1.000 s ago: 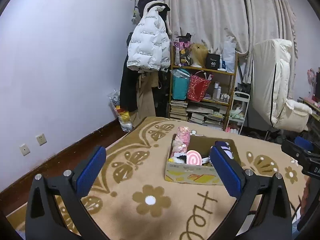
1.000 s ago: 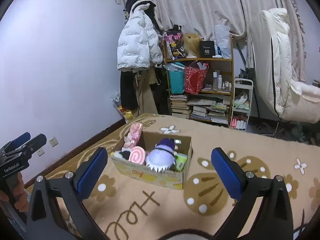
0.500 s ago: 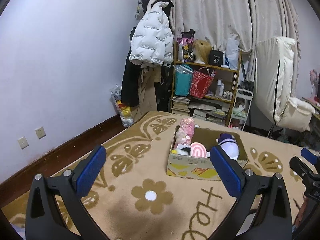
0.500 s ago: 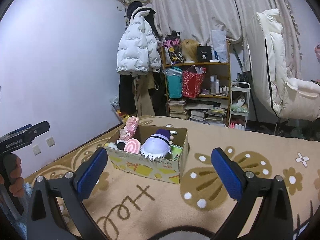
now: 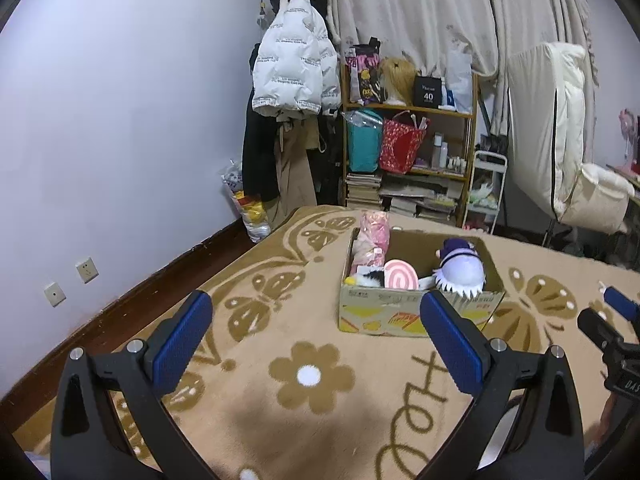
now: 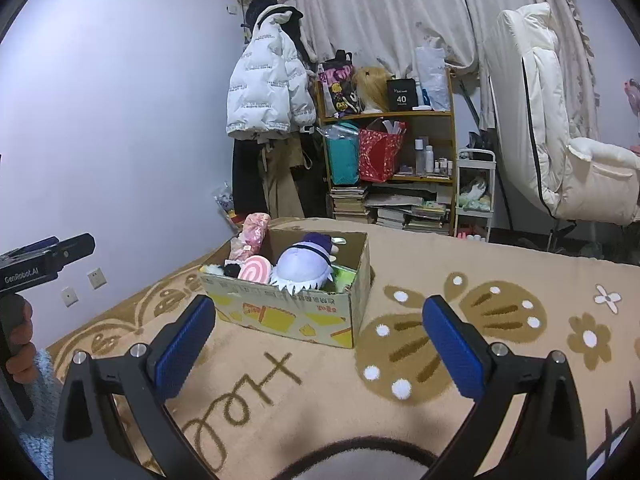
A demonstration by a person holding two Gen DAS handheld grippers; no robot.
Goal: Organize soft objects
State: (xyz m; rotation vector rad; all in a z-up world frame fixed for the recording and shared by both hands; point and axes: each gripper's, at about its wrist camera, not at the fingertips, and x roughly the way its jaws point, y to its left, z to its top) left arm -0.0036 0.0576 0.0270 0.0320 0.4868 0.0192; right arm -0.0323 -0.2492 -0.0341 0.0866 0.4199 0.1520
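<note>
Purple plush doll [image 6: 304,266] in the box [image 6: 288,312] looks light, squashy; grab its round body. Left gripper [image 5: 316,344] and right gripper [image 6: 318,342] both gape apart, empty.

Both grippers drawn back from the box

In the left wrist view the cardboard box [image 5: 416,300] has slid from behind the right finger toward the middle, so the purple plush [image 5: 460,270], earlier hidden by that finger, now shows whole. In the right wrist view the box [image 6: 288,304] has drifted left and sits lower against the wall, and the hand [image 6: 18,340] on the left gripper has risen further into sight.
</note>
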